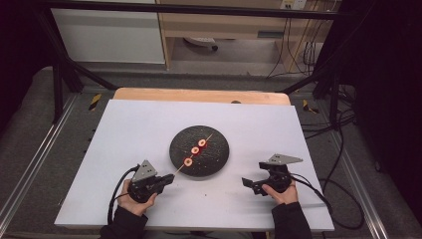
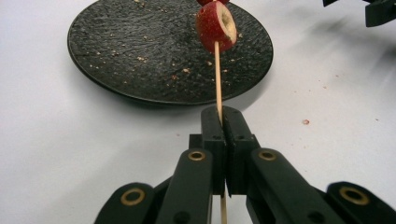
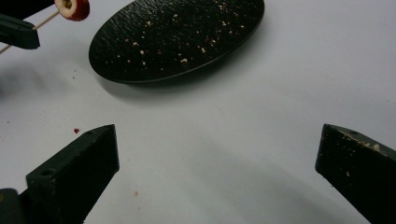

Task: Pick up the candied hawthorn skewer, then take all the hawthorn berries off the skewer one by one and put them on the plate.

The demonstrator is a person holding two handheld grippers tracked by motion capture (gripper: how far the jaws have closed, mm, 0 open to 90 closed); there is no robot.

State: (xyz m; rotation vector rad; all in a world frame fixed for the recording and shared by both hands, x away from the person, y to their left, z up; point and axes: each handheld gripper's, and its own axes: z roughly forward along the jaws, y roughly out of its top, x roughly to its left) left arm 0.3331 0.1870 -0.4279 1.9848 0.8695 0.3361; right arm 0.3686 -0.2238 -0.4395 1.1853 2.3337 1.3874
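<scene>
- Left gripper (image 2: 223, 122) is clamped on the near end of the wooden skewer (image 2: 217, 74); the stick runs away over the black plate (image 2: 116, 56), fruit slices (image 1: 195, 150) threaded along it.
- Right gripper (image 3: 217, 163), jaws spread wide and holding nothing, waits just right of the plate.

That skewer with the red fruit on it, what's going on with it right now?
A person is working with a gripper in each hand at a white table. The left gripper is shut on the bare end of the skewer, which carries three red fruit slices over a black plate. The nearest slice sits up off the plate. The right gripper is open and holds nothing, just beside the plate. Crumbs are scattered on the plate and the table.
</scene>
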